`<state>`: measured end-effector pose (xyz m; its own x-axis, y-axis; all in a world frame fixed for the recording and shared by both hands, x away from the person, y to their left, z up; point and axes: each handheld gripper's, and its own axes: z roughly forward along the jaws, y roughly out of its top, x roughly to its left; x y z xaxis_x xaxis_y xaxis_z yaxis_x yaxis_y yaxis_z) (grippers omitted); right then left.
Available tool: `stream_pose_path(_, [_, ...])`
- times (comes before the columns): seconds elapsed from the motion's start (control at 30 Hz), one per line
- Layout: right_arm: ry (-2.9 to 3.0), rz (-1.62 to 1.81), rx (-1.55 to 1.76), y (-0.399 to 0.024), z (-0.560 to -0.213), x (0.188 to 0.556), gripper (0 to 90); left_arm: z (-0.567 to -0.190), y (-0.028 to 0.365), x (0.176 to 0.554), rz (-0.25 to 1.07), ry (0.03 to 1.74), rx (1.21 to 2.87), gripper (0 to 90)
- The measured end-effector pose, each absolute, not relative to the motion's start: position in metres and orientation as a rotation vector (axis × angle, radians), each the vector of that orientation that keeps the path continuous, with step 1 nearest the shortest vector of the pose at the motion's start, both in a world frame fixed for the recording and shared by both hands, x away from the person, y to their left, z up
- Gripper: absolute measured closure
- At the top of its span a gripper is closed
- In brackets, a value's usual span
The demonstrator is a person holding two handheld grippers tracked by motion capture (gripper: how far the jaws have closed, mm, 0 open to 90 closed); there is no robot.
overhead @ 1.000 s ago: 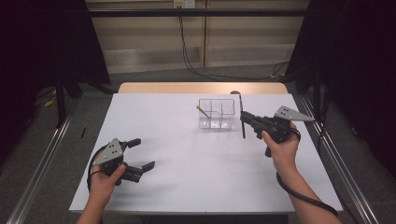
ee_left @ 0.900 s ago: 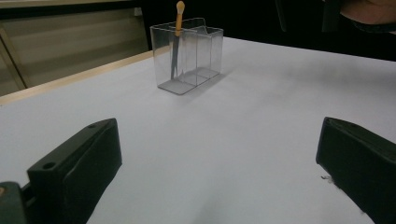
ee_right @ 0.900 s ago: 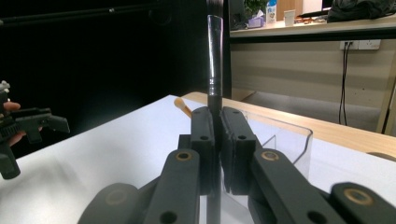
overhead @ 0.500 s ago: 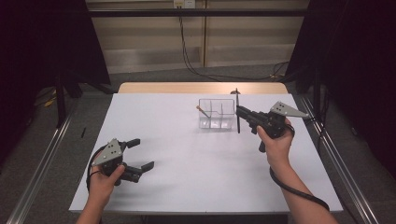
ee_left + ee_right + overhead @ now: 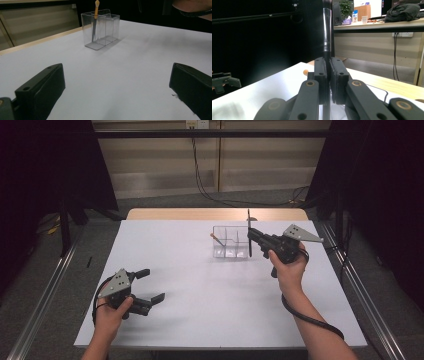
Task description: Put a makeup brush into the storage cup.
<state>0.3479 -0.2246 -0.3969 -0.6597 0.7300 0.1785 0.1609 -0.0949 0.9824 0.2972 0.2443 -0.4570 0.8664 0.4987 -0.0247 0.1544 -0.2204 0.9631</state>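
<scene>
The slim black tool [image 5: 249,232], something like a brush or pen with a dark glossy shaft, is standing upright at the right end of the clear divided holder [image 5: 231,241], at the far right part of the white table [image 5: 200,285]. The right gripper [image 5: 252,235] is clamping it, jaws pinched tight on the shaft; in the right gripper view the shaft [image 5: 327,35] is rising straight up out of the closed jaws and also showing just below them. From where I am standing it looks like the person is lining the tool up over the holder's right compartment, though I cannot tell whether its lower tip is already inside the rim or just beside the outer wall.

An orange-handled tool [image 5: 216,238] is already leaning in the left compartment (its yellow tip [image 5: 96,5] is poking above the rim in the left gripper view), so the right cells seem free.

To do this well, I judge the person should be keeping the shaft vertical, centring the tip over the compartment, lowering slowly, and only loosening the jaws once the tip is resting on the bottom; the light holder could slide or tip if nudged sideways.

The left gripper [image 5: 150,285] is resting near the left front edge, well apart from the holder, its jaws spread wide with nothing between them
</scene>
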Motion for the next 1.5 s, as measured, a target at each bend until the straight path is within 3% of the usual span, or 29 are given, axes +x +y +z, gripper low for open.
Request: stream_pose_path(1.5, [1.709, 1.786, 0.974, -0.210, -0.389, 0.388, 85.3, -0.459, 0.246, 0.296, 0.330, 0.501, 1.781, 0.2])
